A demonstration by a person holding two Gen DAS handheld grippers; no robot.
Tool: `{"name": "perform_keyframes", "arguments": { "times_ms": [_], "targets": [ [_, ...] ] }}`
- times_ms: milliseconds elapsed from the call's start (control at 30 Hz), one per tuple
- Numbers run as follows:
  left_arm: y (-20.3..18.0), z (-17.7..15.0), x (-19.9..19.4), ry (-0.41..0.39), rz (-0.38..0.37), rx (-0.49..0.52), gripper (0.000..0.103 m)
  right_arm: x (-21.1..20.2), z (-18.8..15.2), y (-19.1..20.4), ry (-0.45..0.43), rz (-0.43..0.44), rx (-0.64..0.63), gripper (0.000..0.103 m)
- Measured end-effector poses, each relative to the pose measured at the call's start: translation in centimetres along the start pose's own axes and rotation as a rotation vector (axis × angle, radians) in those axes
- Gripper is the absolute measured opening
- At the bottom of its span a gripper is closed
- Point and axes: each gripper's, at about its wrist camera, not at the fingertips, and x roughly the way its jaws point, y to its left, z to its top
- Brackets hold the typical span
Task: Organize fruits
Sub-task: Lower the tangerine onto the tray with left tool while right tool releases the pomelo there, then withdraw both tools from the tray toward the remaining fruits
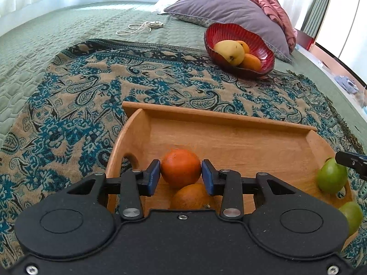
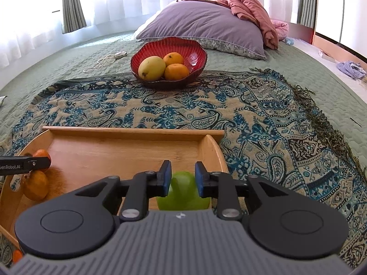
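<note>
A wooden tray [image 1: 229,135] lies on a patterned throw. My left gripper [image 1: 181,174] is shut on an orange [image 1: 181,168] at the tray's left end, above a second orange [image 1: 191,197]. My right gripper [image 2: 182,177] is shut on a green apple [image 2: 183,192] at the tray's right end; it also shows in the left wrist view [image 1: 331,175], with another green apple [image 1: 352,215] beside it. A red bowl [image 2: 195,55] beyond the tray holds a yellow mango [image 2: 151,67] and two oranges [image 2: 176,71].
The tray [image 2: 123,146] and bowl [image 1: 254,39] rest on a blue paisley throw [image 2: 252,114] over a green quilted bed. A purple pillow [image 2: 201,23] and pink blanket [image 2: 250,6] lie behind the bowl. A white cord [image 1: 140,27] lies far left.
</note>
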Motion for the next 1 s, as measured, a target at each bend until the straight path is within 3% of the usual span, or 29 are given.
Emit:
{"name": "perform_keyframes", "arguments": {
  "times_ms": [67,167,333,533,800,1000],
  "targets": [
    [0.0,0.0,-0.5,-0.012,-0.005,0.004,0.047,-0.2,-0.1,0.1,-0.006,0.007,-0.004,0.035],
    [0.1,-0.2,-1.5,-0.030,-0.006,0.009,0.053,-0.8,-0.3,0.4,-0.022,0.015,-0.016,0.049],
    [-0.1,-1.1,-3.8,-0.079,0.000,0.044,0.074,-2.4,-0.8,1.2,-0.061,0.039,-0.052,0.058],
    [-0.5,-3.0,-7.2,-0.139,-0.007,0.104,0.083,-4.9,-2.0,2.8,-0.126,0.080,-0.119,0.068],
    [-1.0,-6.2,-10.9,-0.179,-0.022,0.172,0.088,-7.3,-4.4,4.8,-0.185,0.113,-0.176,0.080],
    [-0.7,-9.0,-12.7,-0.182,-0.045,0.167,0.092,-8.6,-6.6,6.4,-0.216,0.122,-0.231,0.085]
  ]
}}
